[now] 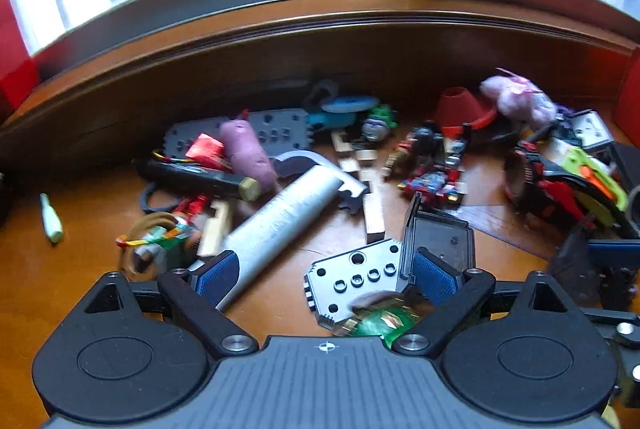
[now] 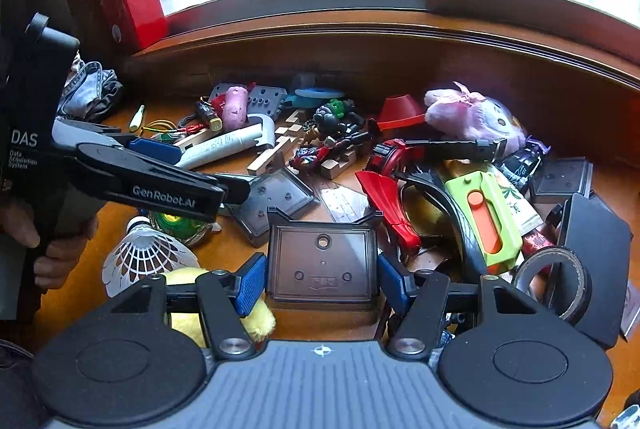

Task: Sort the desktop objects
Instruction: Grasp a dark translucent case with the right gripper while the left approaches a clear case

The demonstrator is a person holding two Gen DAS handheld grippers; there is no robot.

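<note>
Gripper pads of the right gripper (image 2: 322, 279) pinch a smoky translucent square plastic tray (image 2: 323, 261) above the cluttered wooden bench (image 2: 320, 325). The left gripper (image 1: 324, 275) hangs spread over a grey perforated plate (image 1: 354, 279), beside a silver cylindrical tube (image 1: 280, 219).

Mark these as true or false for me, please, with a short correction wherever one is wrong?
1. The right tongs hold a dark plastic tray between their blue pads. True.
2. The left tongs are clamped on the silver tube. False: they stand open, the tube only lies by one pad.
3. A red box stands on the window ledge. True.
4. The shuttlecock sits on the ledge. False: it lies on the desk.
5. The pink plush toy lies near the red cone. True.
</note>
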